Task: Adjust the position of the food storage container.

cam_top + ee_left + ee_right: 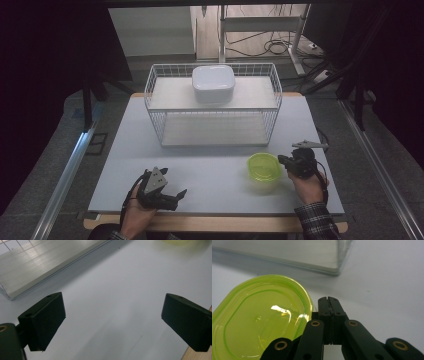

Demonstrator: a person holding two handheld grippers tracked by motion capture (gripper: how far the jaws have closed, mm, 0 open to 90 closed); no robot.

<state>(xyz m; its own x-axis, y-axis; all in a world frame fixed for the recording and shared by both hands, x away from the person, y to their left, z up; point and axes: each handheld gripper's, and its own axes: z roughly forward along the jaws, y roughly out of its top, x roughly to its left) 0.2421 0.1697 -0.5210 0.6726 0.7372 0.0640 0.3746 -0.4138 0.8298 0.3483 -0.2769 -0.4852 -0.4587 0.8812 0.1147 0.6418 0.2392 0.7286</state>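
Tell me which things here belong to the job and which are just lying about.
In the job:
green tub
right tongs, shut beside the tub's rim

Lying about:
wire rack
white box on the rack's top shelf
left tongs, open over bare table

Bare table (210,165) before wire rack (214,105)
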